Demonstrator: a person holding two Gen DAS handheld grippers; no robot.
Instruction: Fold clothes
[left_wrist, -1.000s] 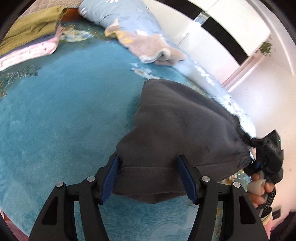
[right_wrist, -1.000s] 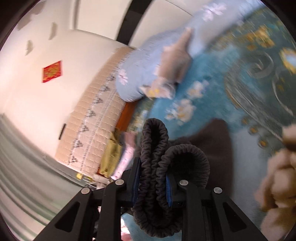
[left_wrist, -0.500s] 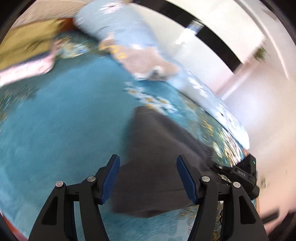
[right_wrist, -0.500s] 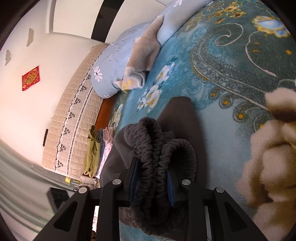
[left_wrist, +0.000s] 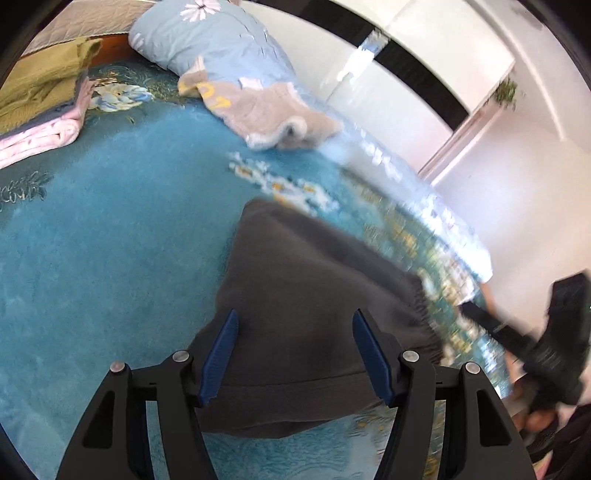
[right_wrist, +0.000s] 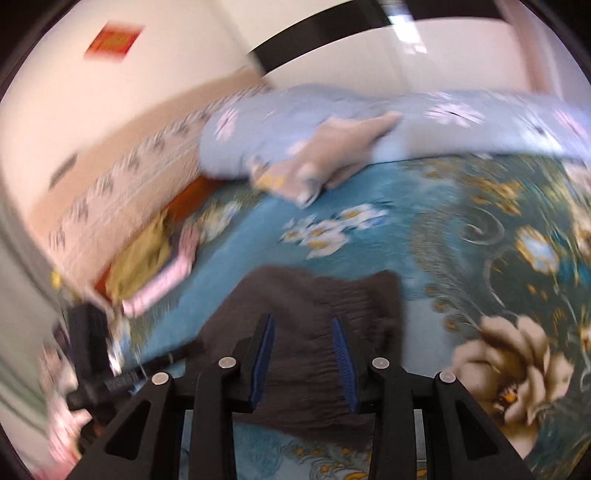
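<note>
Now we hover both tools, left tool (left_wrist: 293, 360) and right tool (right_wrist: 303, 363), spread wide and released over the folded grey trousers (left_wrist: 314, 295), lying flat mid-bed (left_wrist: 110, 240), seemingly so the fold settles.

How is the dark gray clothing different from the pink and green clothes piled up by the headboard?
The dark gray garment lies alone mid-bed, right between the open left gripper; the pink and green pile sits far off at the bed's edge by the headboard. The gray garment is a single dark piece with a gathered elastic edge; the pile is several light, colorful pieces stacked. Both rest on the blue floral blanket.
</note>
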